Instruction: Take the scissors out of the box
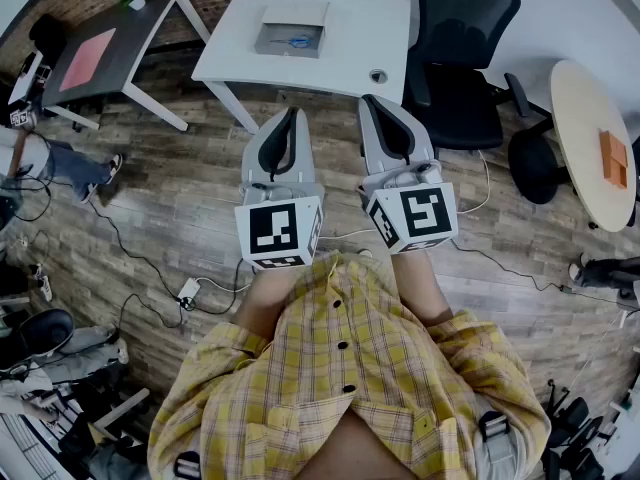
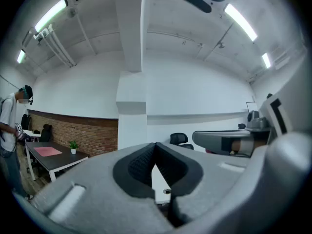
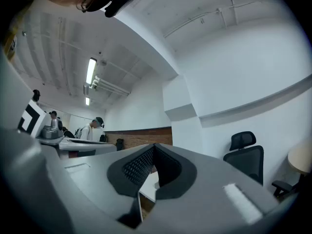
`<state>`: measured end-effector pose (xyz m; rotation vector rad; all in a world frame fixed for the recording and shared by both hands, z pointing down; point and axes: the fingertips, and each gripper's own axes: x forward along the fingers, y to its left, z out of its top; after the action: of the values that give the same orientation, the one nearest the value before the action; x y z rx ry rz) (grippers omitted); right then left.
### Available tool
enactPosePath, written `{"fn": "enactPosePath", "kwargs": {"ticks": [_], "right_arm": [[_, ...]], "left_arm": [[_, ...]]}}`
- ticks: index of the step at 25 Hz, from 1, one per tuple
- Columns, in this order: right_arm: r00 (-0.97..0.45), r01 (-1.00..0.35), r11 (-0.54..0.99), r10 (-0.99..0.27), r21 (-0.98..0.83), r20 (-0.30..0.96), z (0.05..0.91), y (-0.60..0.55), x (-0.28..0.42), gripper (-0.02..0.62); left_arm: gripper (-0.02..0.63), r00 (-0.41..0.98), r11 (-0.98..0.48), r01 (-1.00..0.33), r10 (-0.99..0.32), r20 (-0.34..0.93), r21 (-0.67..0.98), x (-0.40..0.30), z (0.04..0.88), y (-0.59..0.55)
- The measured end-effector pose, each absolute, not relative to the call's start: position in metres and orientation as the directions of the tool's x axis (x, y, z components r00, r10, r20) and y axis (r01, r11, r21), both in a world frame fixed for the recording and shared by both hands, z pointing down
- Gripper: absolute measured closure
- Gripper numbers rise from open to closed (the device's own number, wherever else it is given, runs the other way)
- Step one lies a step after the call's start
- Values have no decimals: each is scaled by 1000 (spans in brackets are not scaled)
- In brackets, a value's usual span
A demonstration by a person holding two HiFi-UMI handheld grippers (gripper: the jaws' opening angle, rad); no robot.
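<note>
A shallow grey box (image 1: 290, 28) lies on the white table (image 1: 350, 28) ahead of me, with blue-handled scissors (image 1: 297, 40) inside it. My left gripper (image 1: 293, 114) and right gripper (image 1: 372, 101) are held side by side over the wooden floor, short of the table's near edge and pointing towards it. Both are shut with nothing between the jaws. In the left gripper view the left gripper (image 2: 155, 148) has its pads together, and a strip of the table shows below them. The right gripper (image 3: 155, 149) looks the same in its own view. Neither gripper view shows the box.
A black office chair (image 1: 455, 58) stands right of the table, and a round table (image 1: 590, 138) with an orange object (image 1: 613, 158) lies further right. A dark desk (image 1: 100, 53) with a pink mat is at far left. Cables (image 1: 190, 288) trail across the floor.
</note>
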<state>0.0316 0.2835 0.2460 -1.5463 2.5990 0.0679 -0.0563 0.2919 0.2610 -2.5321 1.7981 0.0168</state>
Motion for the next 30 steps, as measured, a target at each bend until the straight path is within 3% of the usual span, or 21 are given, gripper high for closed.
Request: {"fn": "enactPosePath", "kwargs": {"ticks": [20,30], "right_arm": [[-551,-826,560,-827,-69,-112,257,285,85,589],[-535,-840,540,-840,-49,-84,268,226,70,589]], "left_arm": [[604,288,-288,-956,-957,8,-50,17,276,298],[604,290,-291,-957,-957,29,-6,-1,296,238]]}}
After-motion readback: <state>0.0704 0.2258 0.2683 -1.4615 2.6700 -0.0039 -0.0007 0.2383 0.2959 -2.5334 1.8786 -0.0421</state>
